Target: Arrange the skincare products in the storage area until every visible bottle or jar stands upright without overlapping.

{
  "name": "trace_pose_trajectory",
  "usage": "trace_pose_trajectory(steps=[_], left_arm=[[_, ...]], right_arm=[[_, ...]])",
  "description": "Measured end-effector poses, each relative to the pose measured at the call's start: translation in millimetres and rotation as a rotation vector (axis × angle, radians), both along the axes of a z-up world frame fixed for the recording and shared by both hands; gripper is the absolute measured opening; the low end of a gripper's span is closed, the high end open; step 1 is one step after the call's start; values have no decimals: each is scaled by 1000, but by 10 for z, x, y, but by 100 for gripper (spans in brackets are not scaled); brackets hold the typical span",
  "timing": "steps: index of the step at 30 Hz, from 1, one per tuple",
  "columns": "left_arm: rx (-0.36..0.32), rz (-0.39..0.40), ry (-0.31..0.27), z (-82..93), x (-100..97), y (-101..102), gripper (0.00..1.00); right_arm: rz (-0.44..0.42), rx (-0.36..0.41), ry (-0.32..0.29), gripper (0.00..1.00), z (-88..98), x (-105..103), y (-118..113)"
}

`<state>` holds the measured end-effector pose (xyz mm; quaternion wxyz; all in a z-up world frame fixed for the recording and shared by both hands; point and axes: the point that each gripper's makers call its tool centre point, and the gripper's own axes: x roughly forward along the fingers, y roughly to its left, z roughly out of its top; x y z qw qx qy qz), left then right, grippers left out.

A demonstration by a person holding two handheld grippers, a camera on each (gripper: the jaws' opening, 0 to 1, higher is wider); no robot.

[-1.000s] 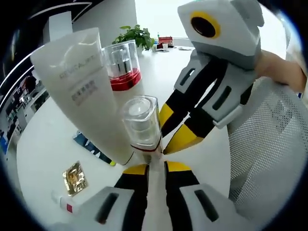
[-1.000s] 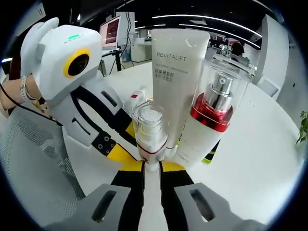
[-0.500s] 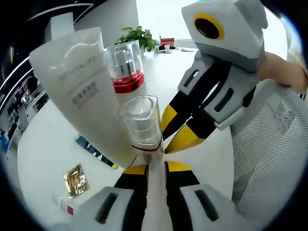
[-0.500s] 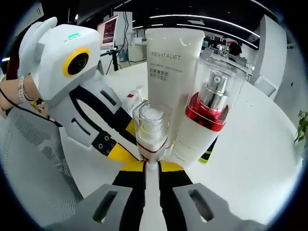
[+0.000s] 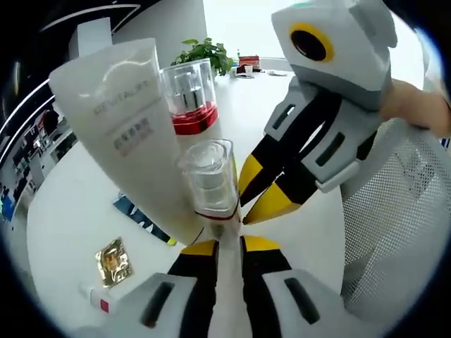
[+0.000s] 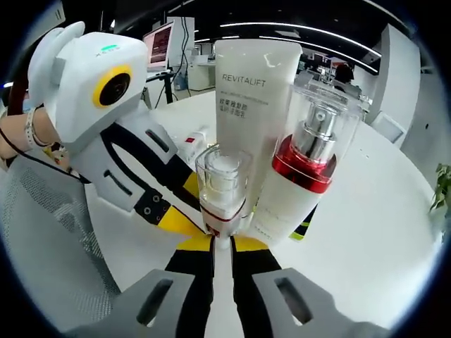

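A small white bottle with a clear cap (image 5: pixel 208 176) stands upright on the white table (image 5: pixel 70 211). My left gripper (image 5: pixel 222 236) is shut on its base. My right gripper (image 5: pixel 243 211) reaches in from the right and its yellow tips meet at the same base. In the right gripper view that small bottle (image 6: pixel 223 182) rises from my right gripper (image 6: pixel 222 243), with the left gripper (image 6: pixel 194 215) coming from the left. Close behind stand a tall white Revitalift tube (image 6: pixel 254 105) and a pump bottle with a red collar (image 6: pixel 310 162), both upright. The tube (image 5: pixel 127 127) and pump bottle (image 5: pixel 189 98) also stand behind in the left gripper view.
A white mesh basket (image 5: pixel 394 218) sits beside the bottles, basket (image 6: pixel 49 246). On the table lie a gold sachet (image 5: pixel 111 260), a small white and red tube (image 5: pixel 95 299) and a blue packet (image 5: pixel 141 215). A potted plant (image 5: pixel 204 53) stands far back.
Both views have shifted slightly. The grippers stay at the small bottle's base and the tube and pump bottle have not moved.
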<state>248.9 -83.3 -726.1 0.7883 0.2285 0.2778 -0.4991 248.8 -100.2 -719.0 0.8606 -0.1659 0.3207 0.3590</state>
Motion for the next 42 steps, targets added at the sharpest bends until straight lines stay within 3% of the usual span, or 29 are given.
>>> trace_pose_trajectory(steps=[33, 42], left_arm=[[7, 15, -3, -13, 18, 15, 5], [-22, 40, -8, 138, -8, 121, 6]], right_arm=[[-7, -16, -17, 7, -5, 26, -26], [-12, -5, -24, 9, 34, -21, -3]])
